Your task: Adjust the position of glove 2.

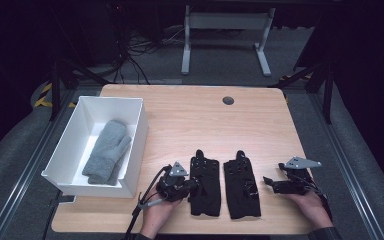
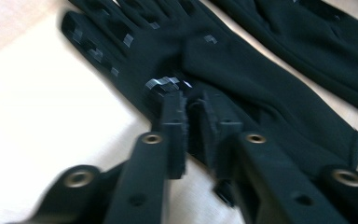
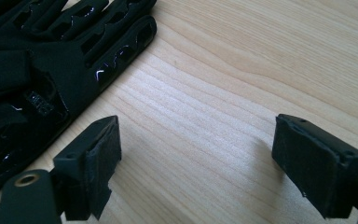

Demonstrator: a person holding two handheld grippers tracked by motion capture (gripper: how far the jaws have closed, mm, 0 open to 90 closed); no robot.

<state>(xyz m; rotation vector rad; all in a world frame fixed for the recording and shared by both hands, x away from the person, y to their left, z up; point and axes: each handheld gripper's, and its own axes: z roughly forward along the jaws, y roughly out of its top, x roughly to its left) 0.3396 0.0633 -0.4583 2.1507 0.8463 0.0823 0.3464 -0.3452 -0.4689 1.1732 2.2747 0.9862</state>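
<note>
The left tool (image 1: pixel 184 187) is pinching the near-left edge of the left black glove (image 1: pixel 204 183), its jaws drawn almost together with a fold of the dark fabric (image 2: pixel 193 122) caught between them, so the pickup step looks to be in hand. That glove is lying flat on the worktop (image 1: pixel 260 125), near the front edge and just right of the white box (image 1: pixel 135 145), with its fingers pointing away from the person. The second black glove (image 1: pixel 241 185) is lying just beside it to the right, apart from it by a thin strip of wood. The right tool (image 1: pixel 280 184) is waiting just right of that second glove with its jaws spread wide and nothing between them but bare wood, as the right gripper view is showing (image 3: pixel 196 163). A grey mitten (image 1: pixel 107 150) is already resting inside the box, so the gloves are probably heading there too. The next move is calling for a clean lift of the pinched glove, a carry to the left over the box wall, and a release once the glove is hanging above the open space beside the mitten
</note>
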